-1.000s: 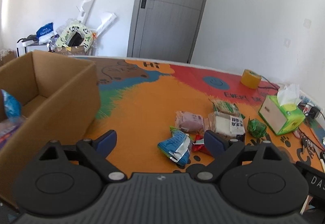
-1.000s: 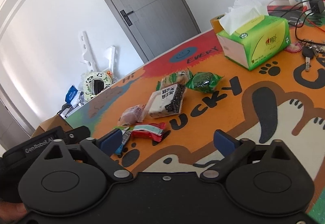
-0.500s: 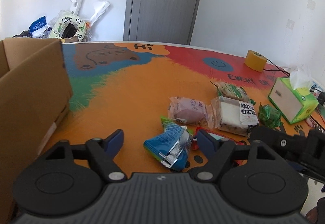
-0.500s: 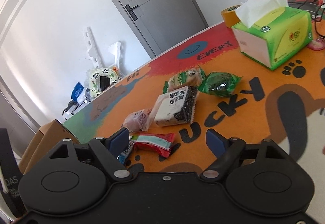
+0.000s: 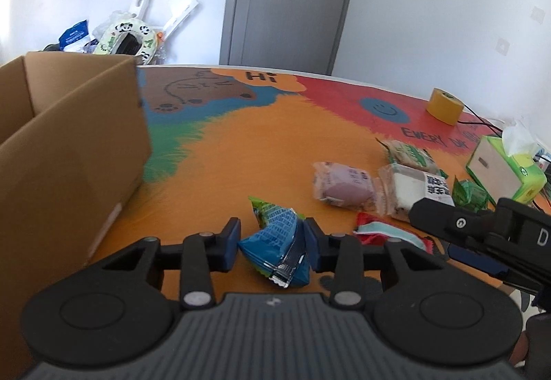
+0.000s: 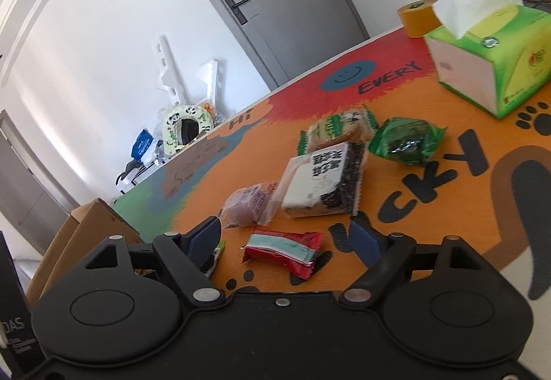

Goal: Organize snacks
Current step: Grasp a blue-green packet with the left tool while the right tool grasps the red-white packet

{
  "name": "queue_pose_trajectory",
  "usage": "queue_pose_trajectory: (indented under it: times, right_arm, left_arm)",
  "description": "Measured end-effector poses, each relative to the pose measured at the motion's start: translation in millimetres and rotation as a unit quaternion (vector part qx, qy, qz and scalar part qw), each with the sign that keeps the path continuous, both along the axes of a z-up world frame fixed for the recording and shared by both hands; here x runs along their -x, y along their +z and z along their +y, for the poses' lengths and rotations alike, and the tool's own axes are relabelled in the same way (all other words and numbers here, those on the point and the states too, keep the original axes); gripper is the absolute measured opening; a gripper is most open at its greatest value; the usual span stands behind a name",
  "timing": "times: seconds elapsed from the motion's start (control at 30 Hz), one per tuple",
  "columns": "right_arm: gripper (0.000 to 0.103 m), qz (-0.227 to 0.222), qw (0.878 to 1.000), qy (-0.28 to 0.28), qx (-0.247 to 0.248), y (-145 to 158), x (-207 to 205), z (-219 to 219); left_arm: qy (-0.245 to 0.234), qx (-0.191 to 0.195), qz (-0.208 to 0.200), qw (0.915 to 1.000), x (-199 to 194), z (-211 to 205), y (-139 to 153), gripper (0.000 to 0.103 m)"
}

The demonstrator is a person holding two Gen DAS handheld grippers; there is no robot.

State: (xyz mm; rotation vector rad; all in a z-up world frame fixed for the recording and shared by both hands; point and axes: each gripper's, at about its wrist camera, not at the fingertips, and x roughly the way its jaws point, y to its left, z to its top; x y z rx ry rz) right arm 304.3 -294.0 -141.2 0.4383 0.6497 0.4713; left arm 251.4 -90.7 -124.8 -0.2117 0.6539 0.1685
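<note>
Closing on a blue snack bag (image 5: 279, 251), the left tongs (image 5: 272, 239) sit at the lower middle of the left view; both pads touch the bag's sides, so I judge them clenched on it, the bag low over the bench (image 5: 241, 152). The right tongs (image 6: 286, 239) are spread wide, released, with a red packet (image 6: 284, 251) lying between their fingers, untouched as far as I can tell. Left to sort: that red packet, a pink bun (image 5: 341, 185), a black-and-white cake pack (image 6: 322, 183), a green-striped biscuit pack (image 6: 339, 127) and a small green pouch (image 6: 406, 140), all clustered right of centre. The cardboard box (image 5: 69, 139) at the left edge looks like the destination; its inside is hidden here, so how much is already packed cannot be told. I would call the job under way, with most snacks outstanding. A bright orange, red and blue cartoon mat covers the bench. A tissue box (image 6: 489, 66) and a tape roll (image 5: 444, 106) stand at the far right. Behind are white walls, a grey door (image 5: 286, 1) and clutter in the upper left.
</note>
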Motion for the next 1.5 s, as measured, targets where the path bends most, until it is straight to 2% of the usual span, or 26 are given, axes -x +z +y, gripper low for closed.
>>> queue_pose_trajectory:
  times: [0.1,0.5,0.73,0.83,0.9,0.97,1.23,1.5]
  right_arm:
    - [0.082,-0.002,1.000,0.009,-0.006,-1,0,1]
    - [0.082,-0.009,0.999,0.028,0.041,6,-7,35]
    - [0.082,-0.019,0.994,0.021,0.102,5,-2,51]
    - [0.077,-0.032,0.990,0.015,0.135,3,2,59]
    - [0.067,-0.043,0.985,0.007,0.165,3,7,65]
    - [0.061,-0.050,0.982,0.000,0.183,3,10,66]
    - [0.046,-0.042,0.986,-0.007,0.162,6,19,51]
    - [0.044,-0.044,0.989,-0.021,0.137,13,35,37]
  left_arm:
    - [0.009,0.005,0.001,0.9999,4,6,0,0.038]
    - [0.032,0.028,-0.007,0.9991,15,22,5,0.038]
    - [0.038,0.042,-0.013,0.9983,19,27,5,0.038]
    - [0.043,0.043,-0.013,0.9981,22,30,4,0.038]
    - [0.045,0.043,-0.014,0.9979,24,31,5,0.038]
    - [0.047,0.042,-0.017,0.9979,27,32,7,0.038]
    - [0.046,0.041,-0.031,0.9976,38,31,16,0.038]
    - [0.037,0.041,-0.050,0.9972,51,27,29,0.038]
